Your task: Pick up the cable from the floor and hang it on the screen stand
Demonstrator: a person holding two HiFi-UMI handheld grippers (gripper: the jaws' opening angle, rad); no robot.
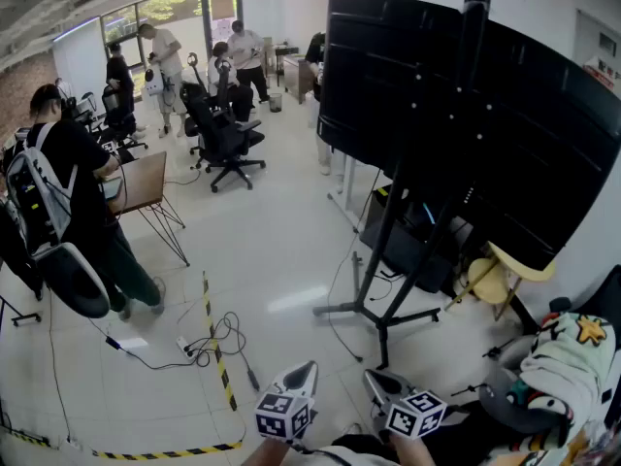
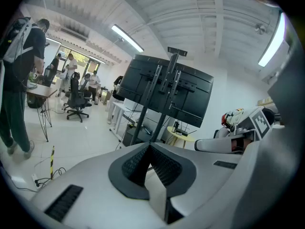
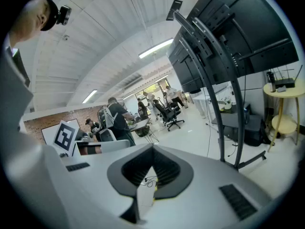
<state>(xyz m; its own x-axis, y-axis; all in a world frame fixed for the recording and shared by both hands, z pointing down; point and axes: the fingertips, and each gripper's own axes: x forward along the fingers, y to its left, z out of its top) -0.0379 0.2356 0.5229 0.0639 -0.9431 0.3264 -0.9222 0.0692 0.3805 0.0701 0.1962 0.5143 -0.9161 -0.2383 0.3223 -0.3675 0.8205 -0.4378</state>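
Holding the left gripper (image 1: 306, 369) and right gripper (image 1: 375, 381) with jaws pressed together, empty, we see the cable (image 1: 209, 343) on the floor (image 1: 281, 250), well apart, left of both; the stand (image 1: 388, 260) rises ahead.

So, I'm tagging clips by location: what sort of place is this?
Most likely an open-plan office or lab: office chairs, a wooden desk with people working nearby, a big screen on a floor stand, and a cable lying by striped floor tape.
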